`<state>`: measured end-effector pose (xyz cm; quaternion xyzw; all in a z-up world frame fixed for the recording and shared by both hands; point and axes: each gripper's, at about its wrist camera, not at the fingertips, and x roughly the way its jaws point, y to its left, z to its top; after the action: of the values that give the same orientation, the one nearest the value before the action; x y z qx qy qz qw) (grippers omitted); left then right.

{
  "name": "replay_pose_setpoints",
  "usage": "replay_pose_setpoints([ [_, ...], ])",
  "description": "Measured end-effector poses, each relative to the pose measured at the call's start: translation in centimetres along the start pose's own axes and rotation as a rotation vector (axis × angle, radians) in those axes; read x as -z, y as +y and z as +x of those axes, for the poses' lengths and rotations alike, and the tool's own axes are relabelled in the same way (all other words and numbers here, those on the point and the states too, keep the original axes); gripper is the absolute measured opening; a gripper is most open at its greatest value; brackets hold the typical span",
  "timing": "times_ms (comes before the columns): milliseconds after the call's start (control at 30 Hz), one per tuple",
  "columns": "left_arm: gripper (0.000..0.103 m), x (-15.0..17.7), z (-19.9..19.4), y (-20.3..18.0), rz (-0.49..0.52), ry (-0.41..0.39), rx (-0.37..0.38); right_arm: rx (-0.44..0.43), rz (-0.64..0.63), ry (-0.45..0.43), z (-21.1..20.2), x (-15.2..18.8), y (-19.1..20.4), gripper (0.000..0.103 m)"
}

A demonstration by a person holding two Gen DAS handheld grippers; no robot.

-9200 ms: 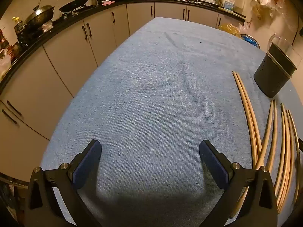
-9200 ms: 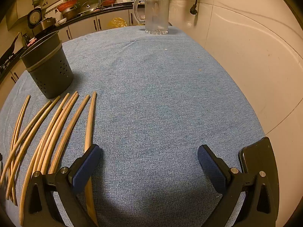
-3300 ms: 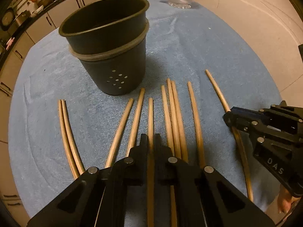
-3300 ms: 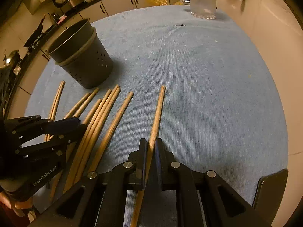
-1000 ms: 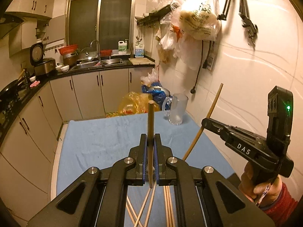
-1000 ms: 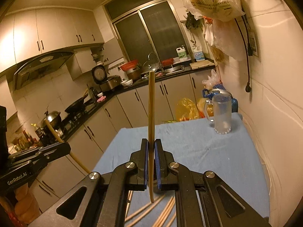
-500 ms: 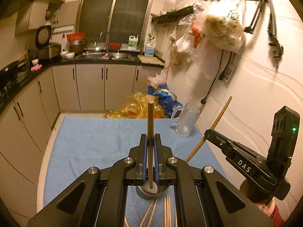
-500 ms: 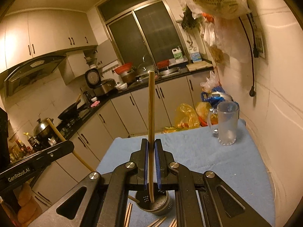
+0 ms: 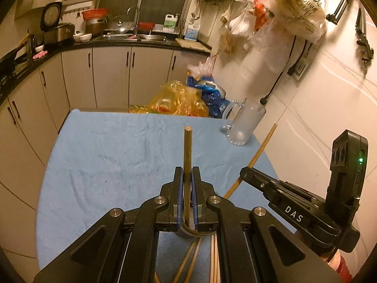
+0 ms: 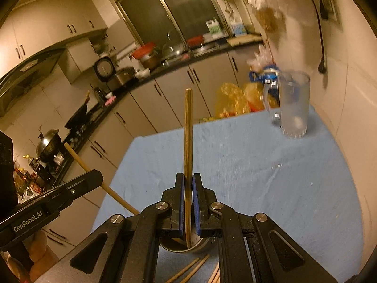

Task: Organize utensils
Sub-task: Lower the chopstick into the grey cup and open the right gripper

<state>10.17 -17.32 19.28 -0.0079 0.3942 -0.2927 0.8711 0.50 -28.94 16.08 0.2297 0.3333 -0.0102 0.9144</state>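
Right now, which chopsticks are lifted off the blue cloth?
Two: one upright in the left gripper, one in the right gripper. The other chopsticks lie flat.

Your left wrist camera sat close behind its own fingers, looking forward and down across the blue cloth (image 9: 106,155) toward the counter (image 9: 99,43). Your right one faced nearly the same way from farther right. Both shared the glass mug (image 9: 245,127) (image 10: 294,103), and each caught the other gripper at its edge.
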Motion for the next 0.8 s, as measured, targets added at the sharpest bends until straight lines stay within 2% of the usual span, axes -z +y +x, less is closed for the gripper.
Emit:
replay_pose_setpoints([
  [267,0.007,0.1,0.2,0.6,-0.017,-0.005,-0.007,0.002,0.016,0.017,0.6,0.1,-0.9,0.012],
  [367,0.022,0.0,-0.7,0.7,-0.019,-0.027,-0.016,0.006,0.021,-0.004,-0.3,0.0,-1.0,0.02],
  [533,0.025,0.9,-3.3,1.0,-0.013,-0.076,-0.036,0.012,0.019,-0.052,-3.1,0.9,-1.3,0.021],
  [633,0.03,2.6,-5.0,1.3,-0.008,-0.106,-0.066,0.019,0.021,-0.068,-5.0,2.7,-2.2,0.024],
  [800,0.035,7.9,-6.7,1.5,-0.007,-0.132,-0.093,0.032,0.066,-0.047,-6.6,7.4,-4.4,0.029],
])
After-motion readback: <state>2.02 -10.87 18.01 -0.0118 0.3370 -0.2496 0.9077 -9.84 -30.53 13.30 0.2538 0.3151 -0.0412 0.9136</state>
